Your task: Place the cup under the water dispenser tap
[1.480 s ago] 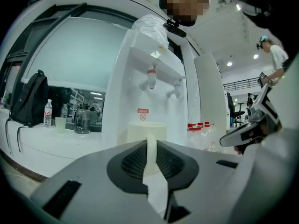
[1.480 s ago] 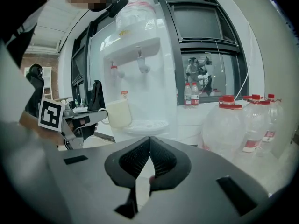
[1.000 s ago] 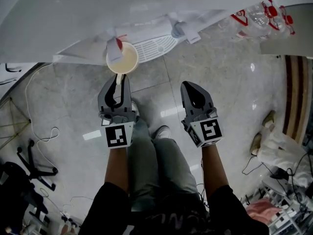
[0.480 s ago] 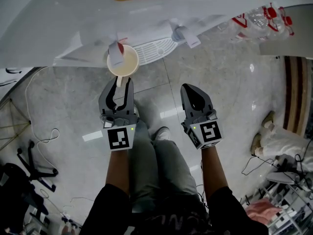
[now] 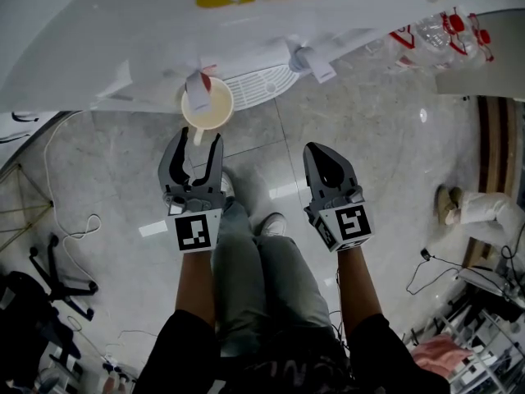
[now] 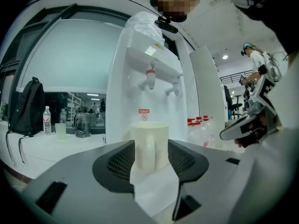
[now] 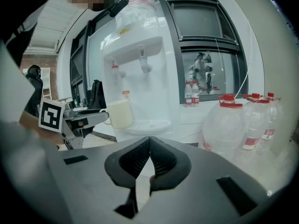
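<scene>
The cream cup [image 5: 207, 105] stands on the dispenser's white drip tray [image 5: 261, 79], right below the red tap [image 5: 203, 71]. My left gripper [image 5: 195, 144] sits just in front of it, its jaws opening. The cup's handle [image 5: 197, 135] lies in the gap, with neither pad touching it. In the left gripper view the cup [image 6: 149, 145] stands upright between the two spread pads [image 6: 119, 161], under the red tap [image 6: 150, 78]. My right gripper [image 5: 320, 153] hangs shut and empty to the right. The right gripper view shows the cup [image 7: 120, 113] on the tray [image 7: 148, 124] beside the left gripper [image 7: 77, 118].
The white water dispenser [image 5: 123, 31] fills the top of the head view. Large water bottles [image 5: 439, 23] stand at the right of it. Cables [image 5: 66, 220] and a chair base [image 5: 49, 277] lie on the floor at left. Another person's foot [image 5: 449, 203] is at far right.
My left gripper's jaws have spread wide and come off the cup's handle. The cup stays on the tray under the tap. The right gripper has not moved.
</scene>
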### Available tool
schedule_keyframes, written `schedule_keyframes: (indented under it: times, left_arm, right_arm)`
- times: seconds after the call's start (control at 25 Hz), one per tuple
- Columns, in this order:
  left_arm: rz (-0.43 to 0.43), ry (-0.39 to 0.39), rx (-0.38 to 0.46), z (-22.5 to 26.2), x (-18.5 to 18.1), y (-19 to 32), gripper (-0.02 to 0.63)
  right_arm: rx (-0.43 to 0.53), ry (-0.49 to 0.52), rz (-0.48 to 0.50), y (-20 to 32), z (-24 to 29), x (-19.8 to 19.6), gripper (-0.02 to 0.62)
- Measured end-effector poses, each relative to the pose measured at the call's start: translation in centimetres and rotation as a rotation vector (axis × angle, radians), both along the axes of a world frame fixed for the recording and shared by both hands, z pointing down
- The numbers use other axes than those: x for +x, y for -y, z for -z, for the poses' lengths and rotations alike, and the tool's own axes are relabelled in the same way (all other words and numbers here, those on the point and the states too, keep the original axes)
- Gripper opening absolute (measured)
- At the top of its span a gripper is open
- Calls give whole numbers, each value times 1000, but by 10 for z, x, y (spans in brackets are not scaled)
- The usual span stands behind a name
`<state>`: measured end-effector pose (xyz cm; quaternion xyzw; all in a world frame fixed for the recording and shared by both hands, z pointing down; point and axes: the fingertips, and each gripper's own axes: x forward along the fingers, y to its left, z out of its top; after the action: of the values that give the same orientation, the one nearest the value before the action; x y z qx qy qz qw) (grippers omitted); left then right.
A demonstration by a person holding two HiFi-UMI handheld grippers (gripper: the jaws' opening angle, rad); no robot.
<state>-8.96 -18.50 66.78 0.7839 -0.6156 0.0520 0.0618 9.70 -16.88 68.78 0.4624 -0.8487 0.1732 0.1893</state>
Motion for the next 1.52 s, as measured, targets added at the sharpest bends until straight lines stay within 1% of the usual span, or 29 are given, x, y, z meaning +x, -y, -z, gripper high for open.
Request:
schedule_keyframes:
  times: [0.12, 0.24, 0.36, 0.4, 0.56, 0.68, 0.8, 0.96, 1.2, 1.36, 1.44, 1.52]
  left_arm:
    - [0, 0, -16, 4, -2, -6, 236]
    - [11, -9, -18, 20, -6, -13, 238]
    - [7, 13, -27, 42, -9, -23, 238]
    - [7, 16, -28, 50, -9, -26, 237]
    - [4, 36, -51, 81, -10, -37, 221]
    - [5, 46, -62, 106, -9, -42, 200]
    - [6, 46, -59, 133, -8, -44, 171]
    - [6, 43, -52, 170, -4, -46, 148]
    - [24, 40, -66, 218, -5, -54, 114]
    - [23, 45, -66, 250, 1, -60, 89]
    - [23, 43, -60, 268, 5, -62, 73]
    - [32, 17, -45, 289, 9, -63, 63]
  right_arm:
    - [27, 13, 1, 3, 9, -1, 14]
    - [52, 25, 8, 4, 26, -3, 14]
    - [-36, -11, 8, -7, 42, 0, 14]
    - [-39, -8, 8, -9, 50, 0, 14]
    - [54, 40, 20, -5, 95, -5, 14]
    - [27, 32, 17, -10, 118, -2, 14]
    - [56, 44, 17, -8, 145, -2, 14]
    - [34, 45, 7, -16, 177, 0, 14]
    - [47, 90, -37, -23, 234, 5, 14]
    - [70, 92, -32, -25, 270, 5, 14]
    - [112, 102, -32, -24, 291, 7, 14]
    - [162, 115, -39, -22, 314, 9, 14]
